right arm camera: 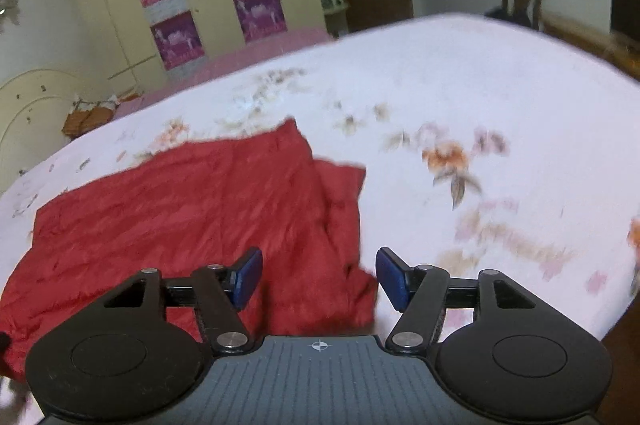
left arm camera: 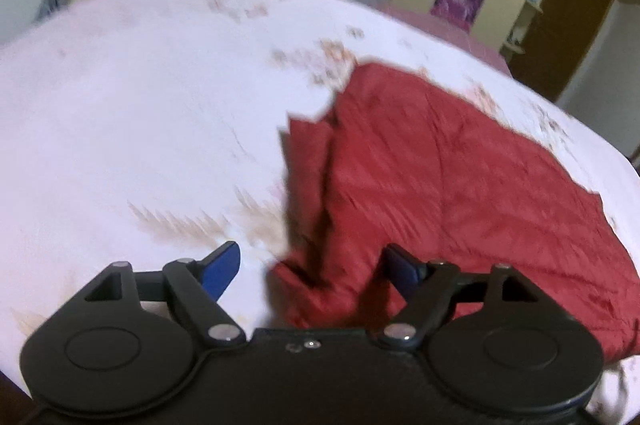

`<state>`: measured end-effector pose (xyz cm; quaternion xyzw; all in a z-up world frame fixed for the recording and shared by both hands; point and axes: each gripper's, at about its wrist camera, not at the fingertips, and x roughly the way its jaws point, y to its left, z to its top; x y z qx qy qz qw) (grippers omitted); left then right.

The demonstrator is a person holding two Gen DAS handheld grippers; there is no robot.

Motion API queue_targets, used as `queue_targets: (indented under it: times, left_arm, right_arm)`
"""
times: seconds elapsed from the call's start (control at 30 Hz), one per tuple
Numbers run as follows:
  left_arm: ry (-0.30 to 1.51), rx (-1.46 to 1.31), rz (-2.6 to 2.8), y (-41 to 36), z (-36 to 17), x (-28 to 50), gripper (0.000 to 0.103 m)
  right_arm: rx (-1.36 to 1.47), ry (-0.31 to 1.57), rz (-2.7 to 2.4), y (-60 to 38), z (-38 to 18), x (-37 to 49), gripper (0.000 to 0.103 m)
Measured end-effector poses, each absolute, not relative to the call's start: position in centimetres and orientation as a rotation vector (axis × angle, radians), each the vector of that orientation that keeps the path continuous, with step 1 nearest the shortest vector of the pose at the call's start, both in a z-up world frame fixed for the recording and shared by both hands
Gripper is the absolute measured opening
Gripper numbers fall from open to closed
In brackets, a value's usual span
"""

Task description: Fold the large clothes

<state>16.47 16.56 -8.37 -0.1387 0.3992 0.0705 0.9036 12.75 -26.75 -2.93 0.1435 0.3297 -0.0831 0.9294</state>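
Left wrist view first: the left gripper [left arm camera: 310, 267] has its blue pads spread wide with nothing pinched between them, hanging just above the near-left corner of the red garment [left arm camera: 440, 185]. That garment lies on the bed [left arm camera: 120, 105], over to the right in this view, already doubled over, since you can see stacked layers along its left edge. Fabric looks thin and a bit crinkly with a faint sheen, maybe a quilted or nylon-ish thing, though the blur makes it hard to say.

Right wrist view: the right gripper [right arm camera: 319, 275] is spread apart too, empty, over the garment's near-right corner. From here the red piece reads as a rough rectangle with a second layer peeking out on the right side. The sheet under it is white with a soft floral print, flat and smooth.

My guess is at least one fold is down and just let go; it's still pretty big, so probably another fold or two plus some tidying of the uneven edges.
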Motion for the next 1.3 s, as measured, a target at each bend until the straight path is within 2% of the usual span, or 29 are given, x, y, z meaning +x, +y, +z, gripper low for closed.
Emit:
queue_targets:
  times: [0.23, 0.6, 0.7, 1.0, 1.3]
  left_arm:
    - [0.729, -0.236, 0.065, 16.0, -5.4, 17.2, 0.065]
    - [0.749, -0.16, -0.075, 10.0, -6.3, 19.3, 0.064]
    - [0.78, -0.14, -0.076, 9.1, -7.9, 20.4, 0.062]
    - [0.856, -0.114, -0.023, 9.3, -11.2, 21.8, 0.063]
    - [0.895, -0.264, -0.001, 11.6, -8.7, 20.7, 0.061]
  right_arm:
    - [0.185, 0.64, -0.009, -22.4, -1.6, 14.9, 0.062]
    - [0.099, 0.672, 0.176, -15.6, -4.0, 20.7, 0.061]
    - [0.075, 0.698, 0.209, -14.3, -5.2, 22.5, 0.043]
    - [-0.059, 0.769, 0.198, -11.9, -10.3, 26.9, 0.042]
    - [-0.061, 0.808, 0.215, -12.5, -11.5, 27.8, 0.043]
